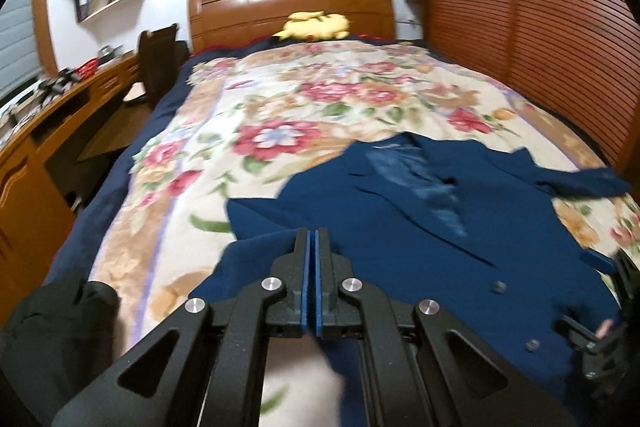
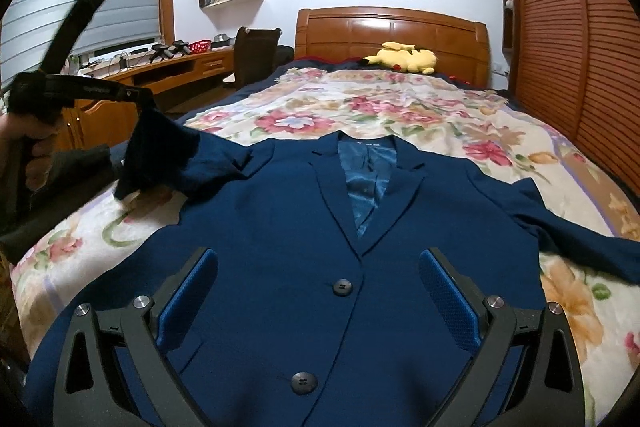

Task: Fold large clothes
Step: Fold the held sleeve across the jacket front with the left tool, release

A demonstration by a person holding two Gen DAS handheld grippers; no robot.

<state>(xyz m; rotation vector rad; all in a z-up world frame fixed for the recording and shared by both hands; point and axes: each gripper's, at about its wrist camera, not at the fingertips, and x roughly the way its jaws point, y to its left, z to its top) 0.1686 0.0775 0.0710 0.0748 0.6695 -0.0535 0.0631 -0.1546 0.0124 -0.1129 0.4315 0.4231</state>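
A navy blazer [image 2: 288,227] lies face up on the floral blanket [image 2: 400,115] of the bed, buttoned front toward the right gripper [image 2: 318,287], collar away from it. That claw hovers over the lower front with its blue pads spread wide to either side of the upper button [image 2: 342,286], clamping nothing; the second button [image 2: 304,383] sits nearer, between its arms. To its left and higher, the left gripper [image 2: 140,103], held in a hand [image 2: 34,155], has its pads pressed together on the end of the blazer's sleeve [image 2: 160,155], which is lifted clear of the blanket; in the left wrist view the pinched cloth is blurred, so how much fabric is caught is hard to tell. The other sleeve [image 2: 580,239] stretches flat out to the right of the right claw. Beyond the collar, at the wooden headboard [image 2: 392,31], rests a yellow plush toy [image 2: 404,59]. A louvred wooden wardrobe [image 2: 580,47] stands close on the right, a desk [image 2: 160,75] and chair [image 2: 256,55] on the left.
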